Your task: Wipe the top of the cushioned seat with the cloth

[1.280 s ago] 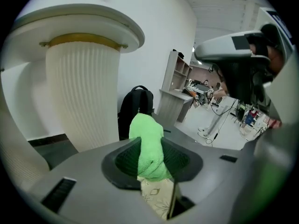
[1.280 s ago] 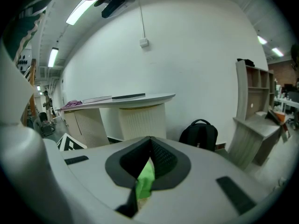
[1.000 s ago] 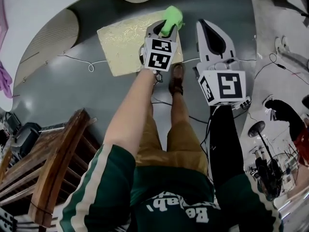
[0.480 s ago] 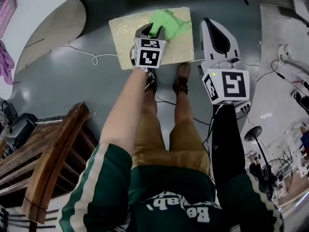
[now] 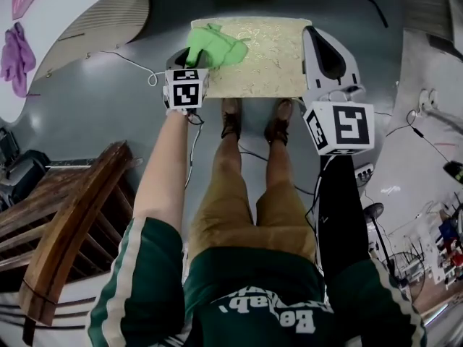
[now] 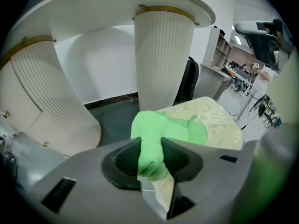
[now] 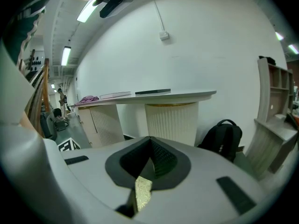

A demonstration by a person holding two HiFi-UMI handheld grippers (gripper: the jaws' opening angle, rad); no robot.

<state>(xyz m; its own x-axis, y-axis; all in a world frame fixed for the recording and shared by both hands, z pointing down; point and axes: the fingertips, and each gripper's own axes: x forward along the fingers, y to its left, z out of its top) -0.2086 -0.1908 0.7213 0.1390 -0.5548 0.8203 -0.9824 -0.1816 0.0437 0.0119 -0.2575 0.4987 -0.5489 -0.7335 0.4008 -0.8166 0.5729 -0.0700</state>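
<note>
Near: wooden chair frame (image 5: 72,223) at the person's left, well clear of the work. Brown shoes (image 5: 231,118) stand just at the cushioned seat's (image 5: 271,63) near edge.

Right hand-held gripper (image 5: 322,35) hangs just beside the seat's right edge. Jaws pressed together, nothing between them; only a sliver of gold seat fabric shows below. It holds the same station as half a second ago.

Left hand-held gripper (image 5: 192,58) is clamped tight on a bunched fold of the green cloth (image 5: 215,45). The rest of the cloth spreads ahead of the jaws, lying on the seat top.

Change: a second ago the cloth sat at the seat's far right corner; half a second ago, mid-right. Now it lies at the far left corner, reaching the left edge, and the gripper body overhangs the floor there.

Room: open grey floor (image 5: 108,114) left of the seat, crossed by a thin white cable (image 5: 137,67). Beyond the far edge, a white ribbed pedestal (image 6: 163,55) stands near.
</note>
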